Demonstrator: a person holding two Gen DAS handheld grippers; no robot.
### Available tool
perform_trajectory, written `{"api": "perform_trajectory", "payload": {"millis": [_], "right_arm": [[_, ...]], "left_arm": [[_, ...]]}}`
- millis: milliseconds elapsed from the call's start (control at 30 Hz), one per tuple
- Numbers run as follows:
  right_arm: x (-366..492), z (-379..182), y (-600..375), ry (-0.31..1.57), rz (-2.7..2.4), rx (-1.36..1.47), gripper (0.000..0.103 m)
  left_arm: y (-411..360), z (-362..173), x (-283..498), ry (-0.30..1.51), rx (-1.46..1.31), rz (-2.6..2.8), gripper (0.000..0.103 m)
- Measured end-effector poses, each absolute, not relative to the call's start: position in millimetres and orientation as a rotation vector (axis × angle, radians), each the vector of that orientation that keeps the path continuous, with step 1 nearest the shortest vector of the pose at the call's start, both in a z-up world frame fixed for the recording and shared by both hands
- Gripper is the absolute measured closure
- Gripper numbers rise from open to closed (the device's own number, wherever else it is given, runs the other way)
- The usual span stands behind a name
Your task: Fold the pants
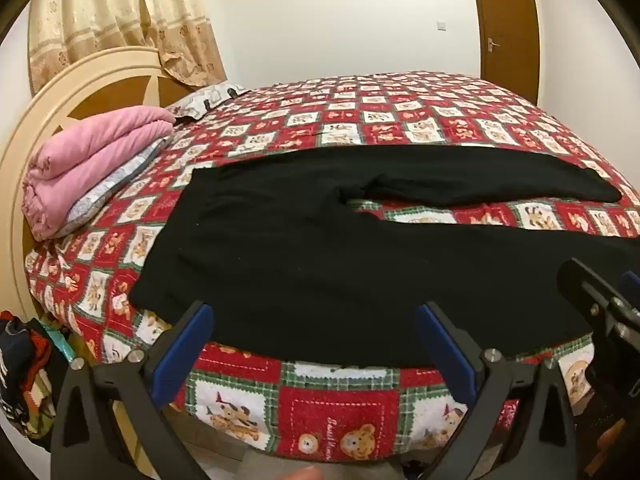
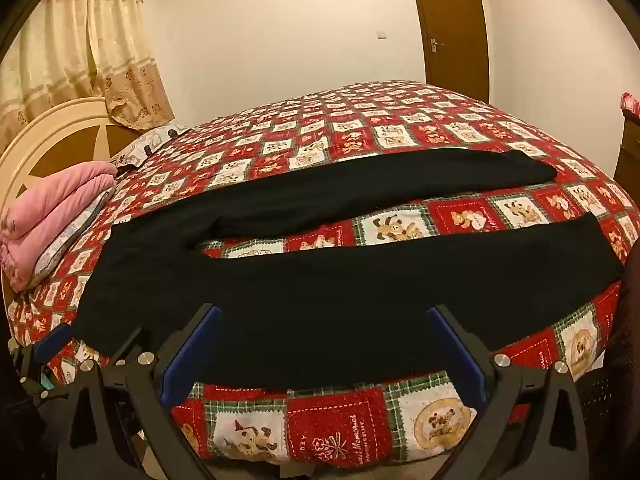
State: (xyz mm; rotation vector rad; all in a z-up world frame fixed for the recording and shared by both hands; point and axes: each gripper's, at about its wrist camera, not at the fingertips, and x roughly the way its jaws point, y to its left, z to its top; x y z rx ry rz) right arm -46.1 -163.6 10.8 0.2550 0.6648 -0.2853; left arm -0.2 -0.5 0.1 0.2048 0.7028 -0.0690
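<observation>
Black pants (image 1: 320, 248) lie flat on the bed, waistband to the left, both legs spread apart and running right. In the right wrist view the pants (image 2: 320, 280) show the near leg along the bed's front edge and the far leg behind it. My left gripper (image 1: 314, 316) is open and empty, just above the near edge of the pants at the hip. My right gripper (image 2: 324, 316) is open and empty over the near leg. The right gripper also shows at the right edge of the left wrist view (image 1: 600, 300).
A red patchwork quilt (image 1: 360, 120) covers the bed. A folded pink blanket (image 1: 92, 160) and a pillow (image 1: 208, 98) lie by the cream headboard (image 1: 60, 92) at left. Clothes are piled on the floor (image 1: 20, 376) at lower left. A brown door (image 2: 452, 28) stands behind.
</observation>
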Motion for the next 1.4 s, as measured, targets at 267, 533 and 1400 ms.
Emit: {"api": "perform_trajectory", "payload": {"millis": [267,533,1400], "right_arm": [[-45,9,-163,0.679,-0.292,0.248,0.001],[-45,5,-161,0.686,-0.292,0.255,0.001],[-47,7,-164,0.698,-0.296,0.270,0.001]], "left_arm": [[-17,-6,-6,0.706,0.255,-0.039,0.000],[-4,-2,-3,0.720,0.224,-0.063,0.000],[-1,-2,-3,0.724,0.220,-0.063,0.000]]}}
